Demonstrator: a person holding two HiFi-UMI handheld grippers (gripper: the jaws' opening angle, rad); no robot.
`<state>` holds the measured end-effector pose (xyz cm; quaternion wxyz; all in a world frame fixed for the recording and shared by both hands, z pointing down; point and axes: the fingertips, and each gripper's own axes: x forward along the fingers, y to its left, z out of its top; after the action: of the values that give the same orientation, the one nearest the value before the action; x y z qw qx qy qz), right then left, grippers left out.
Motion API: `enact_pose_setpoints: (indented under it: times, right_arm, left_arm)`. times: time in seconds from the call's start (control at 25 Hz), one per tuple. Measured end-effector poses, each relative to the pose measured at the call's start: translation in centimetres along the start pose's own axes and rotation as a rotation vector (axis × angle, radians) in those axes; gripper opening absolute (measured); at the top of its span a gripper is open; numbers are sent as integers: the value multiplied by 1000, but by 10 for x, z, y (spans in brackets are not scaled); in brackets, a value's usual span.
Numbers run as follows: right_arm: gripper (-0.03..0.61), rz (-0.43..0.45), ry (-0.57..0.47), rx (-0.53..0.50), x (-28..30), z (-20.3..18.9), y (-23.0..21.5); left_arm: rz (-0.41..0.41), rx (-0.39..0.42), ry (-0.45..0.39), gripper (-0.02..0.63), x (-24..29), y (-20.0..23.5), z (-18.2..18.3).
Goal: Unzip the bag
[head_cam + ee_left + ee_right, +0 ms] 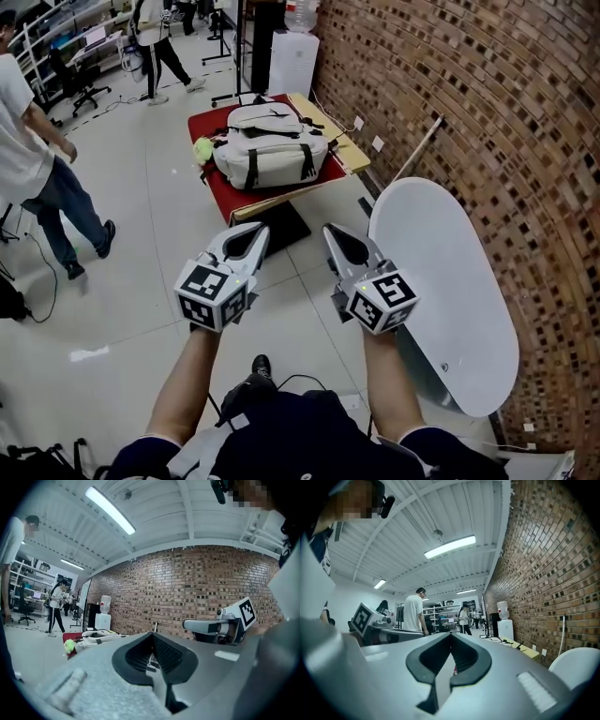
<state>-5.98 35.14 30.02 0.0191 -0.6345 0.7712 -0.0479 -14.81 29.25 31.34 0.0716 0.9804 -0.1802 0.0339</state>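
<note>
The bag [270, 145] lies on a red-covered table [201, 122] at far centre, well apart from both grippers, with a yellow-green ball [202, 148] just left of it. The left gripper [255, 234] and right gripper [336, 237] hover near, each pressed together on nothing. A white oval board [450, 281] leans against the brick wall [525, 112] on the right. A person [37, 169] stands far left.

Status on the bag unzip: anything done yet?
Done: nothing visible. The backpack lies on the red table, too far away to read its zip.
In hand: nothing. The left gripper and right gripper are both shut and empty, held near the body, well short of the table.
Left: walk up, find the zip pull, grip it and draw it open.
</note>
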Motion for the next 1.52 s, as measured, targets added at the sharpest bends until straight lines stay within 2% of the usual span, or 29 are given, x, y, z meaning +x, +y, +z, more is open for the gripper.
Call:
enact_pose_setpoints:
  times: [0.24, 0.52, 1.0, 1.32, 1.52]
  right_arm:
    - [3, -25, 4, 17, 65, 1, -34]
    - [3, 1, -6, 25, 132, 0, -88]
    - [3, 141, -9, 44, 246, 15, -225]
    - [3, 227, 43, -4, 331, 11, -257]
    - [3, 192, 126, -52, 383, -4, -278]
  left_arm:
    - [-14, 0, 15, -2, 42, 58, 5]
    - [14, -10, 48, -2, 104, 118, 0]
    - [181, 1, 82, -2, 231, 204, 19]
    - [286, -17, 110, -2, 260, 279, 16]
    - [311, -19, 134, -2, 277, 341, 6]
